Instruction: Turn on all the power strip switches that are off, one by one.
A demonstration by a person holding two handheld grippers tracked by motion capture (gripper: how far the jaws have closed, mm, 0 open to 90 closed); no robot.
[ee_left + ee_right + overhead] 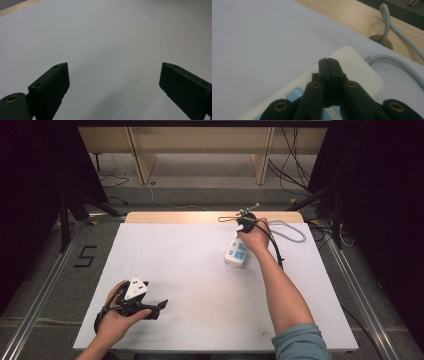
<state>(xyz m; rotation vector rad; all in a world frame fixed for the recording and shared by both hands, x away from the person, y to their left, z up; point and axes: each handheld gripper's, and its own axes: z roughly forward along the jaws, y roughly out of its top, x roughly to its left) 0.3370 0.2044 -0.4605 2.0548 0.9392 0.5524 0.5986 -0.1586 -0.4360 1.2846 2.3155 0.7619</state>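
Boxy cream plastic power strip (359, 72), rounded corners.

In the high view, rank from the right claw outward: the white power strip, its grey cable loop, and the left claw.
1. The white power strip with blue sockets, directly under the right claw, whose jaws are closed.
2. The grey cable loop, just right of it near the table's far edge.
3. The left claw, open, at the near left.
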